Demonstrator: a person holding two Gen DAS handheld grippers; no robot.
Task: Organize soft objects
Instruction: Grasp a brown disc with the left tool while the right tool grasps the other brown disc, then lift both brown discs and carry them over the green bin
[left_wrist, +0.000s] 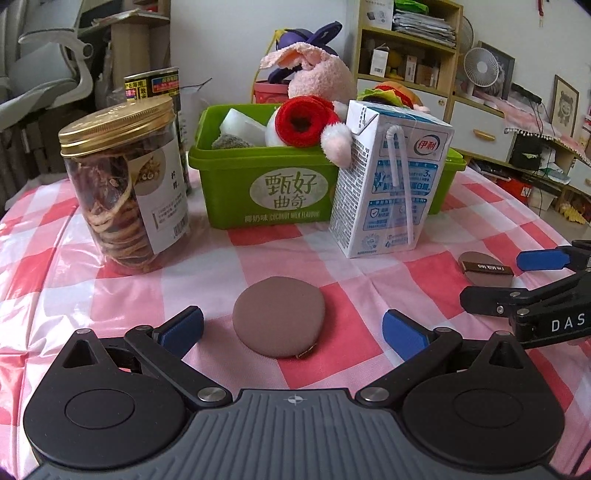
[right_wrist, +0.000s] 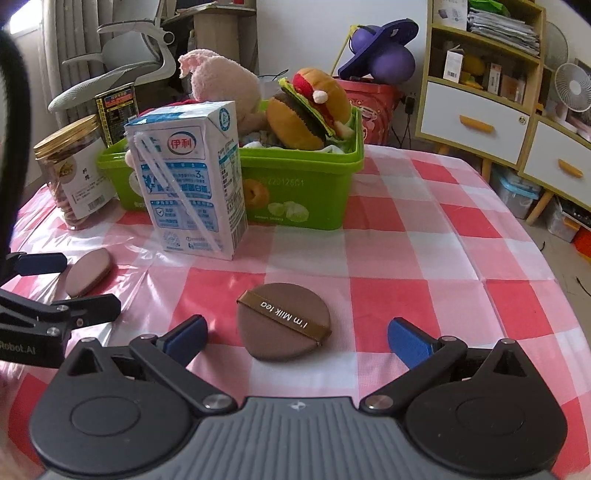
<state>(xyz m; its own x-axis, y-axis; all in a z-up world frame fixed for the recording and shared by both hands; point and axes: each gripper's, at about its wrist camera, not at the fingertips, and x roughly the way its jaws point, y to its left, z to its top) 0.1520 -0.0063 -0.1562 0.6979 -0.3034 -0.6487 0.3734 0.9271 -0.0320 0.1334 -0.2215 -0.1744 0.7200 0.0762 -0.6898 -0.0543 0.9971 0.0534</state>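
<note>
Two brown makeup puffs lie flat on the red-and-white checked tablecloth (left_wrist: 369, 291), one in front of each gripper. The plain puff (left_wrist: 279, 316) sits between the spread blue fingers of the left gripper (left_wrist: 293, 330), a clear gap on either side, neither pad touching it; that gripper is wide open and has hold of nothing. The ribboned puff (right_wrist: 283, 325), its band reading "I'm Milk tea", lies the same way between the fingers of the right gripper (right_wrist: 297, 338), which is likewise spread wide and empty, pads apart from the puff on both sides. From the left wrist view the right gripper shows at the right edge with the ribboned puff (left_wrist: 485, 267) between its tips; from the right wrist view the left gripper comes in at the left edge around the plain puff (right_wrist: 88, 272). Just beyond both grippers stands a blue-and-white milk carton (right_wrist: 194, 184) with a straw taped to its face, upright and just in front of a green plastic tub (left_wrist: 266, 184). The tub holds a plush burger (right_wrist: 308, 109), a pink plush rabbit (left_wrist: 314, 75) and a red-and-white soft toy (left_wrist: 299, 123). Ahead and to the left of the left gripper stands a clear jar (left_wrist: 123, 184) with a gold lid, well apart from the plain puff.
</note>
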